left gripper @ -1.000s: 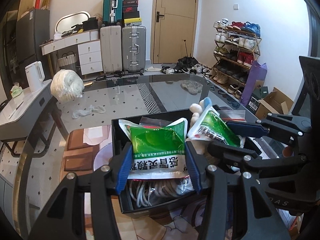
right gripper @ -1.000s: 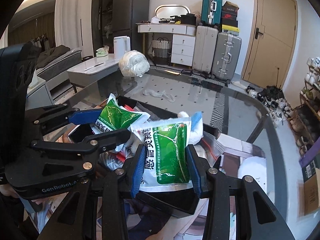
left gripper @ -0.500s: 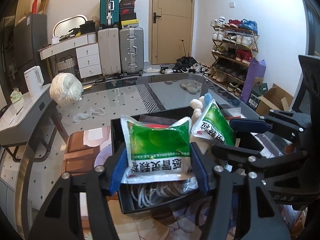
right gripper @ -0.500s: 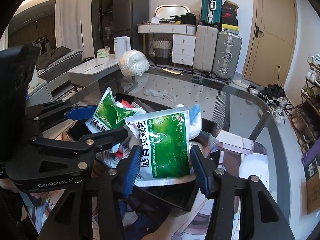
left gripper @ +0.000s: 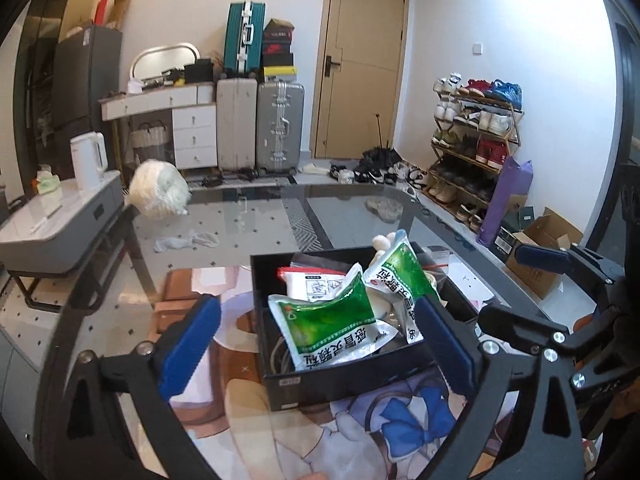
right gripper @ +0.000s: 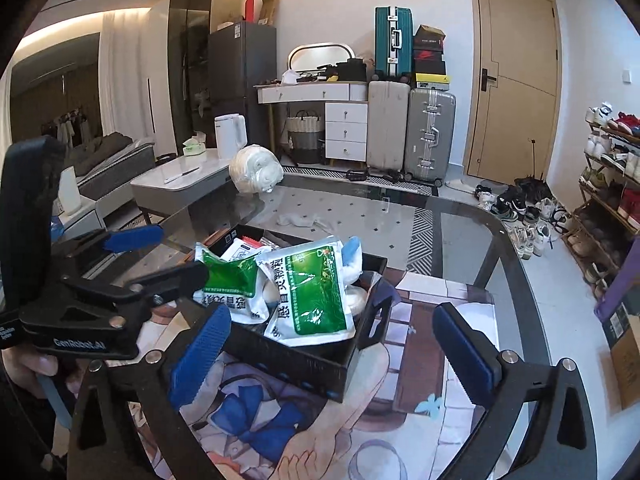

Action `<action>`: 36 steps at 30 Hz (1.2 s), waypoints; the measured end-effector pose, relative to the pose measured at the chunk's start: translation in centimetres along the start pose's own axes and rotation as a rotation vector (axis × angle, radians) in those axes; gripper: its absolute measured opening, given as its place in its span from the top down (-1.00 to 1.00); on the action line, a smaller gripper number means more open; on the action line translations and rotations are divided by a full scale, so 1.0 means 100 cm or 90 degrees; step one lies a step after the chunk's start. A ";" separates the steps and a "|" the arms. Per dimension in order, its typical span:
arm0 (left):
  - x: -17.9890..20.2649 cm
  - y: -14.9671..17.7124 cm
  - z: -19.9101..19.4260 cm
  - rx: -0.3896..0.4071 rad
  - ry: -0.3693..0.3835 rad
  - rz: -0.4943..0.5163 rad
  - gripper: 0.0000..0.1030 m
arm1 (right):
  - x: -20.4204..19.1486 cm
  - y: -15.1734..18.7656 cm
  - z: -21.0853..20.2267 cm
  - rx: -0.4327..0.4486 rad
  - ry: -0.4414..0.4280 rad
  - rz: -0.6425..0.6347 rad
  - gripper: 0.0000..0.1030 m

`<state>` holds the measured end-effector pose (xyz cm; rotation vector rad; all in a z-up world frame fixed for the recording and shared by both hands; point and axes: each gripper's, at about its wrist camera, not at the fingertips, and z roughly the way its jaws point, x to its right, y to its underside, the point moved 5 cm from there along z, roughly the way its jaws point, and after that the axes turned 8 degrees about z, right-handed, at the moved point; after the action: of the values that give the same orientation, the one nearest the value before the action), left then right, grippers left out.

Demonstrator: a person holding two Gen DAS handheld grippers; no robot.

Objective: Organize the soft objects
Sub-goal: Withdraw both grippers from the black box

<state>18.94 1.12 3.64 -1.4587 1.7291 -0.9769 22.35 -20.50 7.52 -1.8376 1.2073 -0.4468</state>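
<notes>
Left gripper [left gripper: 316, 344], right gripper [right gripper: 332, 340] jaws apart, empty; pouches [left gripper: 332, 320] seemingly overhang box [left gripper: 340, 384] rim.

Residential interior — a lived-in home: suitcases [left gripper: 260, 124] stacked beside a door [left gripper: 360, 64], loaded shoe rack [left gripper: 476, 136], dresser [right gripper: 344, 128], refrigerator [right gripper: 240, 84], kettle [left gripper: 89, 160].

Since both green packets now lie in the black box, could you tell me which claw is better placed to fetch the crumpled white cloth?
Probably left: the left claw is open, and the crumpled white cloth lies on its side of the black box.
</notes>
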 end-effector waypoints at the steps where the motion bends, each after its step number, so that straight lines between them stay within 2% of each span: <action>1: 0.000 0.001 -0.006 0.003 -0.006 0.001 -1.00 | -0.001 0.001 -0.004 0.006 -0.002 0.001 -0.99; 9: -0.015 0.020 -0.031 0.035 -0.042 -0.017 -1.00 | -0.008 0.015 -0.022 0.067 -0.010 -0.010 -0.99; 15: -0.022 0.037 -0.031 0.042 -0.050 -0.027 -1.00 | -0.010 0.032 -0.020 0.078 -0.010 -0.020 -0.99; 20: -0.019 0.042 -0.030 0.059 -0.066 -0.001 -1.00 | -0.008 0.044 -0.016 0.077 -0.017 -0.015 -0.99; 36: -0.019 0.044 -0.021 0.070 -0.070 -0.019 -1.00 | -0.005 0.045 -0.020 0.111 -0.017 -0.009 -0.99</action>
<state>15.31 3.72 0.96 -1.4431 1.5557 -0.9737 18.19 -21.70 5.05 -1.6986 1.1019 -0.5184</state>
